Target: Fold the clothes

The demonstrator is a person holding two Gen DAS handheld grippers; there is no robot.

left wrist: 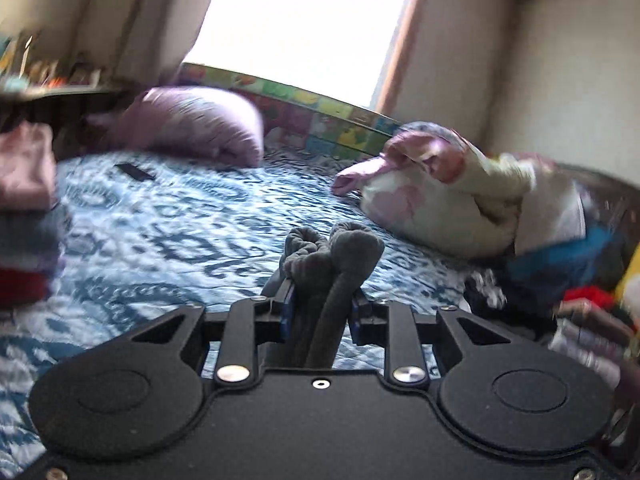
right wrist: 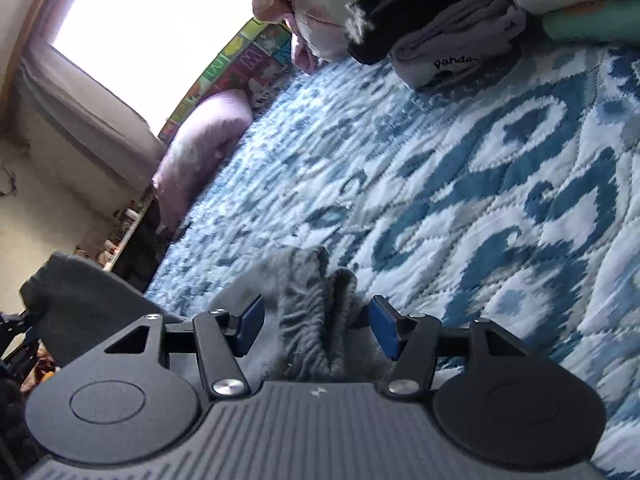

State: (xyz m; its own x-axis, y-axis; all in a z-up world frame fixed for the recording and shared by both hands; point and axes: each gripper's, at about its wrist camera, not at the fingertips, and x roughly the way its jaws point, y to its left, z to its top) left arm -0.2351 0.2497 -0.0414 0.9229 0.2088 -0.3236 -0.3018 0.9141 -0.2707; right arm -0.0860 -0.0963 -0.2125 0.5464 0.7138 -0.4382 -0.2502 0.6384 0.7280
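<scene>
In the left wrist view my left gripper (left wrist: 322, 308) is shut on a bunched grey ribbed garment (left wrist: 332, 256), which bulges out above the fingers and hangs over the blue-and-white quilt (left wrist: 180, 240). In the right wrist view my right gripper (right wrist: 318, 326) points down at the quilt (right wrist: 480, 200). Its blue pads (right wrist: 251, 324) stand apart on either side of a fold of the same kind of grey ribbed cloth (right wrist: 308, 304), with a small gap at each side. More dark grey cloth (right wrist: 84, 292) stretches off to the left edge.
A purple pillow (left wrist: 192, 124) lies at the head of the bed under the window. A heap of loose clothes (left wrist: 460, 192) fills the right side, and folded pieces (left wrist: 24, 200) are stacked at the left. A small black flat object (left wrist: 134, 171) lies on the quilt. A grey "panda" garment (right wrist: 456, 60) lies ahead of the right gripper.
</scene>
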